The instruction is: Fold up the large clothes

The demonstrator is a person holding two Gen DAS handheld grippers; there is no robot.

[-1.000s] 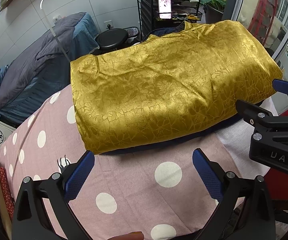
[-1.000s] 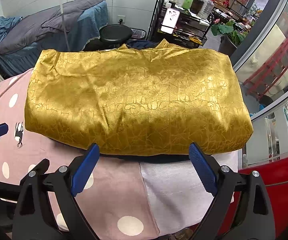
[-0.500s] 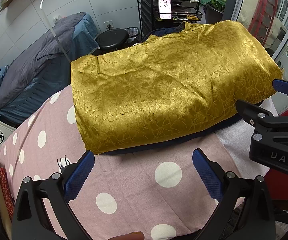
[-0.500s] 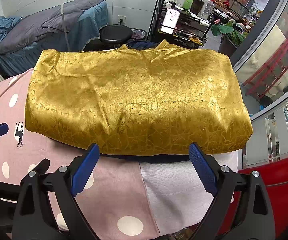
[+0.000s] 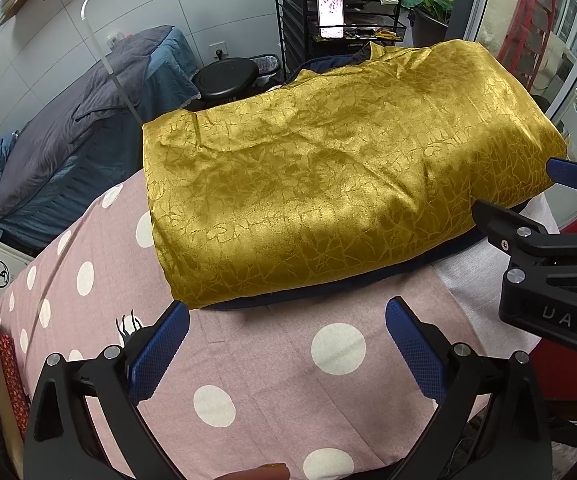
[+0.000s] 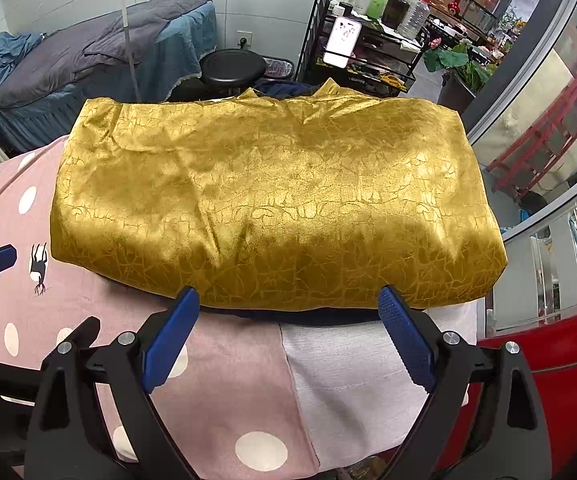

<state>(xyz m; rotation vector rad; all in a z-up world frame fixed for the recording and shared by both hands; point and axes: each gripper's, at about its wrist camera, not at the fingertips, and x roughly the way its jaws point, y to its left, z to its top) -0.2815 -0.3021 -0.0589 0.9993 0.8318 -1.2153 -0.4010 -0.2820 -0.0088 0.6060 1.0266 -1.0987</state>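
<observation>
- On the counter (image 5: 272,364), a folded gold garment (image 5: 328,184) is lying across the far half of a pink polka-dot sheet (image 5: 100,280), with a dark blue layer (image 5: 328,292) peeking out under its near edge.
- Left gripper (image 5: 286,344) is hovering over the bare pink sheet just short of the garment's near edge, its blue fingers (image 5: 160,346) spread wide and holding nothing.
- Right gripper (image 6: 288,332) is sitting right at the garment's near edge, fingers (image 6: 406,338) also spread wide with nothing between them; the tips are looking like they're at the gold hem, though I can't tell if they're actually touching.
- In the left view, the right gripper (image 5: 548,248) is showing up off to the right, near the garment's right end.
- Under the right gripper, a white cloth patch (image 6: 352,376) is joining up beside the pink sheet.
- Behind the counter, a black stool (image 6: 232,68) is standing next to a black rack (image 6: 368,60) with bottles and a lit phone (image 6: 342,42), and a bed (image 6: 88,60) with grey and blue covers is sitting off to the left.
</observation>
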